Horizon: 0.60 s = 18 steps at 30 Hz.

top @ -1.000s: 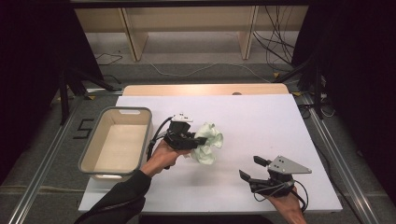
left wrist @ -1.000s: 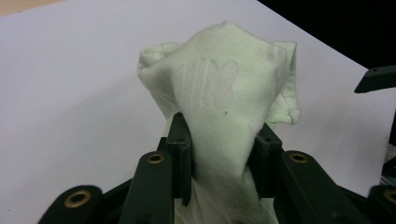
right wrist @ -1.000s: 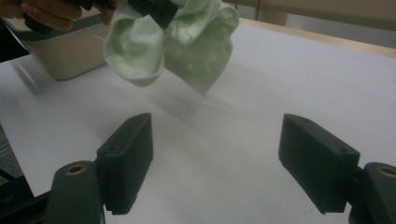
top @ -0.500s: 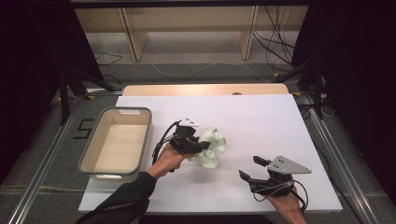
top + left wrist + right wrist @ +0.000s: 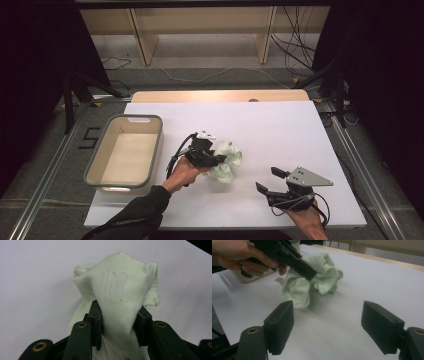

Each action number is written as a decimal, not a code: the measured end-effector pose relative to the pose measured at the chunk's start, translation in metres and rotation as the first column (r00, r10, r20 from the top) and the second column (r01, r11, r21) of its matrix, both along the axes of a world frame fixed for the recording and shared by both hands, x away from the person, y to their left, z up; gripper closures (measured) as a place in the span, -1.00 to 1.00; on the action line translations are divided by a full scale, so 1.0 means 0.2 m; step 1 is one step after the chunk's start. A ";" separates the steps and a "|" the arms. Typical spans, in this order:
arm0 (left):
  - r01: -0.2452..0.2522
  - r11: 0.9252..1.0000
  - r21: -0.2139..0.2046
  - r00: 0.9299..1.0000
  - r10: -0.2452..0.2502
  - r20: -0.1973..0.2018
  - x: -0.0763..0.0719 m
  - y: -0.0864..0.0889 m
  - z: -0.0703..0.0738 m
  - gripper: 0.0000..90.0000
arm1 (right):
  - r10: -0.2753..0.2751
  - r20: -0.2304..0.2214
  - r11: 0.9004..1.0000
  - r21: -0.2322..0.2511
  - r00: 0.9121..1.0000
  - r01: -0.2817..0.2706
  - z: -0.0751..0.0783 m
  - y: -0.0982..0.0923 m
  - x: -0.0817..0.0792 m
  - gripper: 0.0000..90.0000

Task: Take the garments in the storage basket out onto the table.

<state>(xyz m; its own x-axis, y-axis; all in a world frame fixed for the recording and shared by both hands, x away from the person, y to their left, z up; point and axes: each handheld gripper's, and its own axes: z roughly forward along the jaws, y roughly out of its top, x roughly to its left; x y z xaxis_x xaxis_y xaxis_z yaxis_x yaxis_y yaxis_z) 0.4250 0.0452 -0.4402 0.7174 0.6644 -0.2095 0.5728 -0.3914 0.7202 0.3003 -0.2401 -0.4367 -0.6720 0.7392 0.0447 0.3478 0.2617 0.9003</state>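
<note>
The left claw (image 5: 216, 159) was pinched on a pale green cloth (image 5: 226, 162), a fold bunched between its jaws and the rest spilling ahead of and below it onto the white bench (image 5: 280, 130). A bin (image 5: 125, 152) sat behind that claw, on the hand's side. The right claw (image 5: 268, 181) rested apart from the cloth, jaws spread wide, nothing between them.

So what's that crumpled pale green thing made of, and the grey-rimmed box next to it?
The crumpled pale green cloth looks like soft matte knit fabric, maybe cotton: it folds, bunches, and has a stitched hem. The left gripper pinches it. The grey-rimmed beige bin looks like smooth moulded plastic, with rounded corners and a slight sheen.
</note>
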 end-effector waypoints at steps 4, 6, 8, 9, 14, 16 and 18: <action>0.003 1.000 0.017 1.000 -0.003 -0.006 0.00 -0.01 -0.03 0.44 | 0.000 -0.003 1.000 0.001 1.000 0.000 0.00 0.00 0.00 -0.40; 0.000 1.000 0.023 1.000 0.001 -0.009 0.00 -0.02 -0.04 0.44 | 0.000 0.000 1.000 0.001 1.000 0.000 0.00 0.00 0.00 -0.40; 0.003 1.000 0.029 1.000 -0.003 -0.010 0.00 -0.02 -0.04 0.44 | 0.000 -0.001 1.000 0.001 1.000 0.000 0.00 0.00 0.00 -0.40; 0.004 1.000 0.029 1.000 -0.004 -0.012 0.00 -0.02 -0.04 0.43 | 0.000 -0.001 1.000 0.001 1.000 0.000 0.00 0.00 0.00 -0.40; 0.004 0.999 0.042 1.000 -0.003 -0.013 0.00 -0.03 -0.06 0.40 | 0.000 -0.002 1.000 0.002 1.000 0.000 0.00 0.00 0.00 -0.40; 0.008 0.999 0.045 1.000 -0.007 -0.018 0.00 -0.04 -0.07 0.38 | 0.000 -0.001 1.000 0.003 1.000 0.000 0.00 0.00 0.00 -0.40; 0.007 0.999 0.047 1.000 -0.006 -0.018 0.00 -0.05 -0.08 0.33 | 0.000 -0.002 1.000 0.002 1.000 0.000 0.00 0.00 0.00 -0.40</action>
